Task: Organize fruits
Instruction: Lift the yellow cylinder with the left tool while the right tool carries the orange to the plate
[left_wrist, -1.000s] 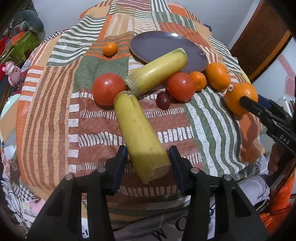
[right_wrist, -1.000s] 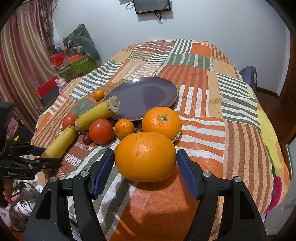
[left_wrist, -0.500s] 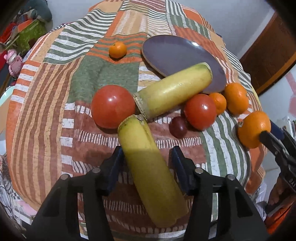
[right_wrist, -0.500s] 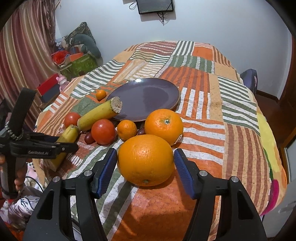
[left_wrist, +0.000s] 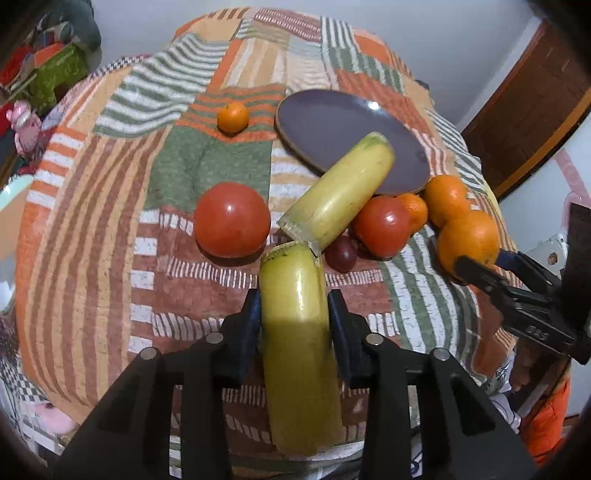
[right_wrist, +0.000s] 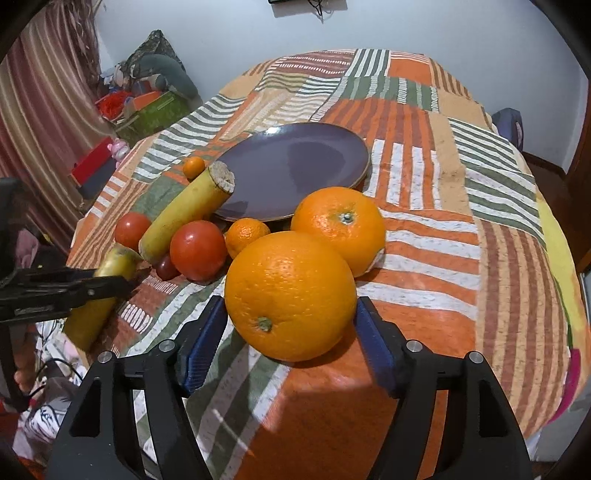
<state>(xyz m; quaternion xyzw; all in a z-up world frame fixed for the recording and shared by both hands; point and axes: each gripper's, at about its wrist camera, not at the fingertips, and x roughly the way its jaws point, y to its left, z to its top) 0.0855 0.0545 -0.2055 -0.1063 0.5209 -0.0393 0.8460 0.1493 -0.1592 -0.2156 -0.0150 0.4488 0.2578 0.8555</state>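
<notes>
Near banana piece (left_wrist: 299, 354) lies at the near edge of the patchwork-covered table (left_wrist: 92, 240), its outer end hanging a bit past that edge. Left gripper (left_wrist: 293, 317) has just been closing and the blue pads now sit against both sides of it, so clenched on the banana piece. A 2nd banana piece (left_wrist: 340, 192) leans from just beyond it up onto the rim of the purple plate (left_wrist: 332, 125).

Large orange (right_wrist: 290, 295) sits nr the same near edge, further twd the right. Right gripper (right_wrist: 290, 332) straddles it, jaws having just widened a little; pads look right at the skin, but firm contact can't be told, so I read it as not yet gripping.

Round these: two tomatoes (left_wrist: 232, 219), a dark grape (left_wrist: 340, 253), a 2nd orange (right_wrist: 340, 227) touching the big one, a mandarin (right_wrist: 247, 236), and a tiny mandarin (left_wrist: 232, 117) alone, well apart.

Risks, as I judge them: banana skin is smooth and the grip is off-centre, so it could tilt or slip on lifting. Its far end nearly touches the 2nd piece, which might roll off the rim. Moving the big orange could nudge its neighbour into rolling.

Containers: only the plate, mid-table; nothing in it bar the leaning banana end.
</notes>
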